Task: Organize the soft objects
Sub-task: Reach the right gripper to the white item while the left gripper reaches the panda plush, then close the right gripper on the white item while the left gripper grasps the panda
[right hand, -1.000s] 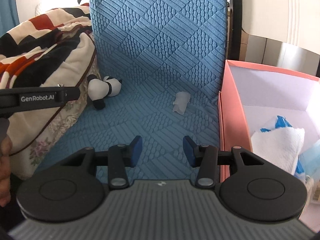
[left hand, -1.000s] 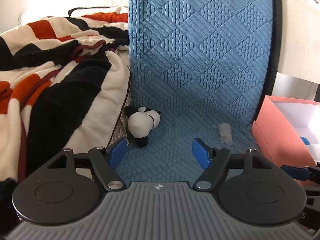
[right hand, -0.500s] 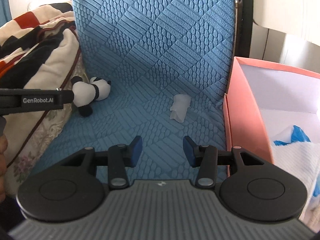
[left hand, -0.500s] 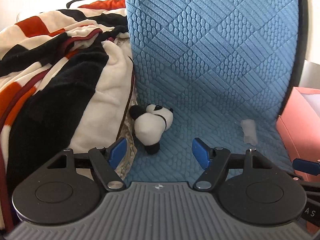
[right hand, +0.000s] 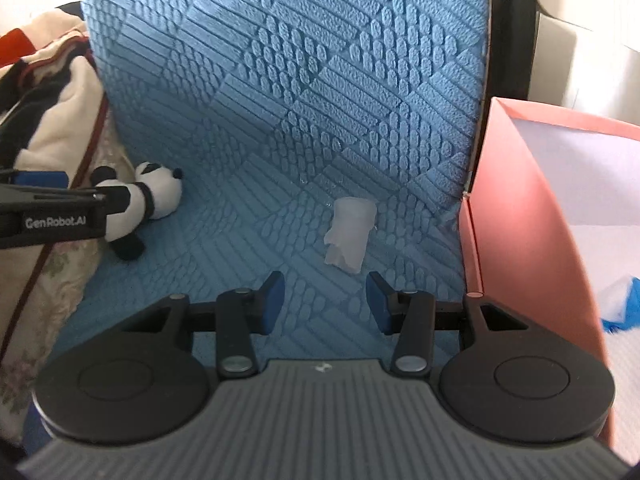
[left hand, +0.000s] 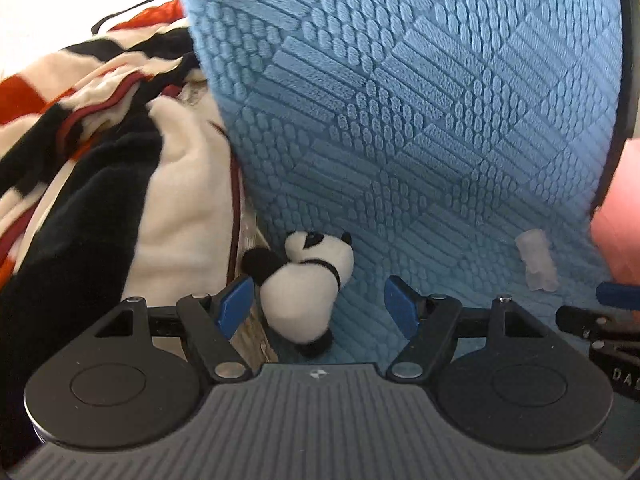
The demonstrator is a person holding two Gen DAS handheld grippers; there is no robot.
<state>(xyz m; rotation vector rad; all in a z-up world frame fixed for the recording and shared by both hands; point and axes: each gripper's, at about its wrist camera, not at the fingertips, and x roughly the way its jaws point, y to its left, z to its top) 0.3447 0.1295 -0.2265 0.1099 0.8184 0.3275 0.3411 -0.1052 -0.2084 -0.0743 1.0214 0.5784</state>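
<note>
A blue quilted mat [left hand: 420,128], stitched in diamond blocks of ribs and pebbles, fills most of both wrist views; it lies flat in the foreground and rises steeply behind.

Left of the mat, a heaped fleece blanket [left hand: 100,152] in black, cream and orange-red, its edge touching the mat's left border. A strip of floral fabric [right hand: 44,280] shows under the blanket's lower edge.

Right of the mat, a salmon-pink box [right hand: 520,208] with a pale interior, its side wall just beside the mat's right edge. Inside it, partly cut off at the frame, a white and blue cloth [right hand: 620,308].

Left gripper [left hand: 318,308]: blue pads wide apart, nothing pressed between them. It is angled down over the mat's left edge.

Panda plush [left hand: 304,284]: lies on its side at the mat's left border, against the blanket. Its white body sits in the gap between the left gripper's open pads, nearer the left pad; actual contact cannot be judged. Head points away up the mat, one black foot toward the camera.

Right gripper [right hand: 326,304]: pads partly apart, empty, over bare mat.

Small crumpled translucent whitish piece [right hand: 350,236]: on the mat, just beyond the right gripper's tips, slightly toward its right pad, near the box. Material too unclear to name.
</note>
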